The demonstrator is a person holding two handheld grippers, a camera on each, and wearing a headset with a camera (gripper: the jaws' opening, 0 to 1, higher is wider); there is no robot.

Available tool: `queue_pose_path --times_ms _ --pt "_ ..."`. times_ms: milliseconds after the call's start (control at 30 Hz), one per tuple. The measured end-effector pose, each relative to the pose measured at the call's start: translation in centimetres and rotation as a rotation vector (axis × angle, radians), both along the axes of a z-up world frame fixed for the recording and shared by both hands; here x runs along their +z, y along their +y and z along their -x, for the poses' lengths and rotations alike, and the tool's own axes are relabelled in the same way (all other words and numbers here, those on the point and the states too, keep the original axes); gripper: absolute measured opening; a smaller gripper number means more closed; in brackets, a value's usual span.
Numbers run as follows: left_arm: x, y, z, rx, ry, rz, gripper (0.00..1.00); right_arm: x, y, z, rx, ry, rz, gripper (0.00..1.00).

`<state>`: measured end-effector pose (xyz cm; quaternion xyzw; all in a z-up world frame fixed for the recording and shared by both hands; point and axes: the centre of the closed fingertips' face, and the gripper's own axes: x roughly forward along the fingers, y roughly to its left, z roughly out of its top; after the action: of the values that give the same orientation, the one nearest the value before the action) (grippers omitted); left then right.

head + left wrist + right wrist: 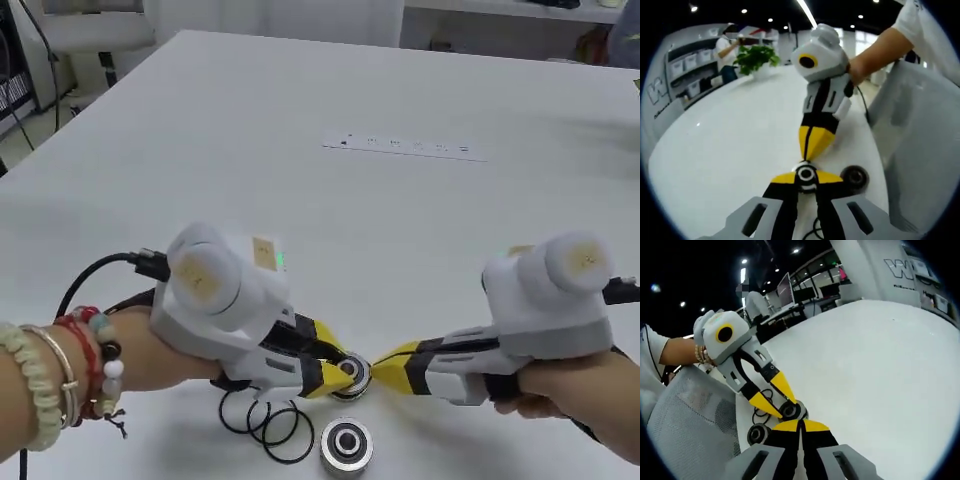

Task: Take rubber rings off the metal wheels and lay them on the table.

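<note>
Metal wheel (349, 371) sits clamped between the fingers of the left gripper (335, 372), over the white desk (300, 120). The right gripper (383, 373) meets that wheel from the opposite side, its fingers pressed together to a point at the rim. Whether they pinch rubber I cannot tell. Just beside the held wheel, nearer the person, lie loose rubber rings (268, 422) and a second wheel (346, 444).

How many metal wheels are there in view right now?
2. One metal wheel is clamped in the left gripper, with the right gripper tip at it; the other wheel lies on the table beside the loose rubber rings.
</note>
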<state>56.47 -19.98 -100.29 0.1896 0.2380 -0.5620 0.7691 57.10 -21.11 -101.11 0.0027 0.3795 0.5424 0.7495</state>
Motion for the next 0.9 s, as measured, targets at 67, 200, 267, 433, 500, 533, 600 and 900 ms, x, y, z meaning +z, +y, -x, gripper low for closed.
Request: queue_pose_path --times_ms 67,200,267,433,500,533,600,900 --pt "0.0 0.0 0.0 -0.002 -0.002 -0.001 0.13 0.1 0.1 0.0 0.002 -0.005 0.005 0.0" --pt "0.0 0.0 0.0 -0.004 -0.01 -0.007 0.13 0.2 0.3 0.0 -0.019 0.016 0.015 0.0" --pt "-0.1 0.0 0.0 -0.008 -0.019 -0.012 0.13 0.4 0.4 0.1 -0.021 0.014 0.018 0.0" --pt "-0.1 0.0 0.0 -0.007 -0.02 -0.014 0.13 0.6 0.6 0.3 -0.021 -0.002 0.029 0.0" --pt "-0.1 0.0 0.0 -0.008 -0.024 -0.018 0.13 0.7 0.7 0.3 -0.019 -0.008 0.033 0.0" --pt "-0.1 0.0 0.0 -0.008 -0.025 -0.019 0.13 0.7 0.8 0.3 -0.018 -0.009 0.035 0.0" --pt "-0.1 0.0 0.0 -0.007 -0.025 -0.02 0.12 0.7 0.9 0.3 -0.015 -0.012 0.037 0.0" --pt "0.0 -0.1 0.0 -0.006 -0.023 -0.018 0.13 0.8 1.1 0.5 -0.001 -0.018 0.026 0.0"
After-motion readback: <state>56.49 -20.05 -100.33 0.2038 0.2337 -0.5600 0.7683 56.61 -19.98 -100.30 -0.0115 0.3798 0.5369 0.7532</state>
